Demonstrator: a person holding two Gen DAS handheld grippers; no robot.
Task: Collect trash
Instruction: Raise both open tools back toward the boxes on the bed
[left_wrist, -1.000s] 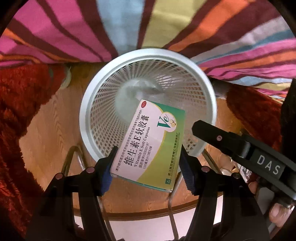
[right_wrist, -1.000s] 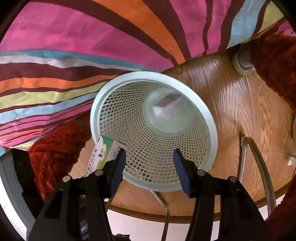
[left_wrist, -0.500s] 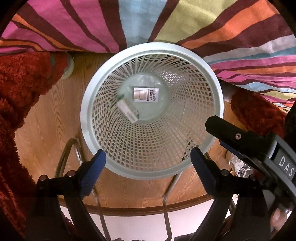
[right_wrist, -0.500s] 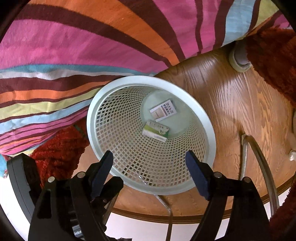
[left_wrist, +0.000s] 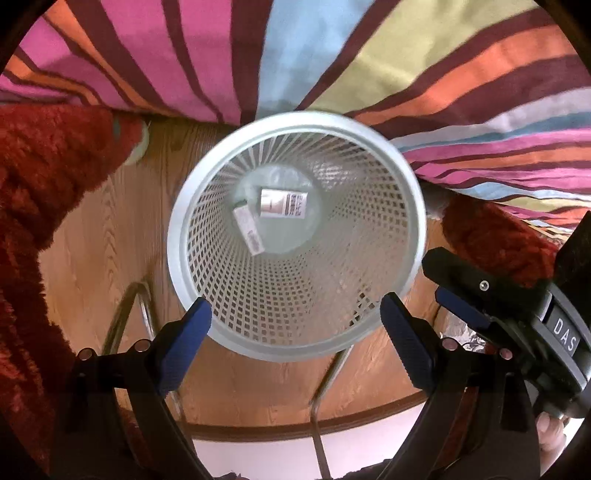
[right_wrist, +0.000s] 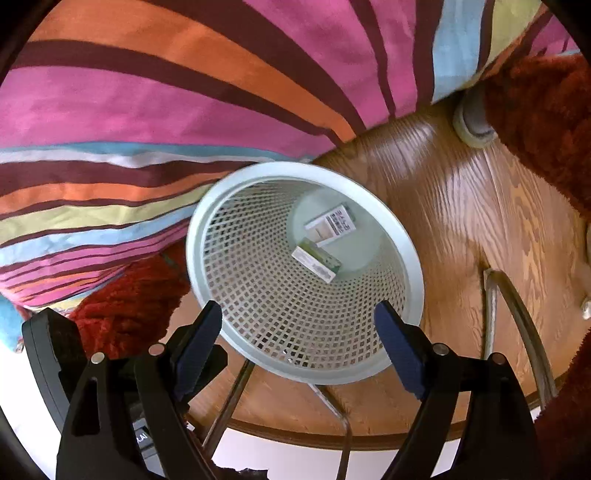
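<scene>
**Both boxes down in the basket, both grippers empty**

Looking down from both wrist cameras, I have the white mesh wastebasket (left_wrist: 295, 236) (right_wrist: 303, 273) standing on the wooden floor (left_wrist: 92, 236) (right_wrist: 480, 206), its far rim tucked against the hanging edge of the striped blanket (left_wrist: 295, 55) (right_wrist: 184, 92). On the basket's round bottom lie two pieces of trash. One is a flat white box with dark print (left_wrist: 283, 204) (right_wrist: 330, 221), lying face up near the middle. The other is the green-and-white medicine box (left_wrist: 248, 230) (right_wrist: 316, 260), resting just beside the first at the edge of the bottom, tilted up against the mesh wall.

My left gripper (left_wrist: 295, 339) hangs over the near rim with its blue-padded fingers spread wide and nothing between them. My right gripper (right_wrist: 299, 347) is over the near rim too, fingers likewise apart and holding nothing. In the left view I can see the right gripper's black body at the right edge, well clear of the basket's mouth.

Red shaggy fabric (left_wrist: 44, 184) (right_wrist: 546, 122) flanks the basket on both sides. A bent metal tube frame (left_wrist: 136, 314) (right_wrist: 517, 314) sits on the floor near the basket's near side.
</scene>
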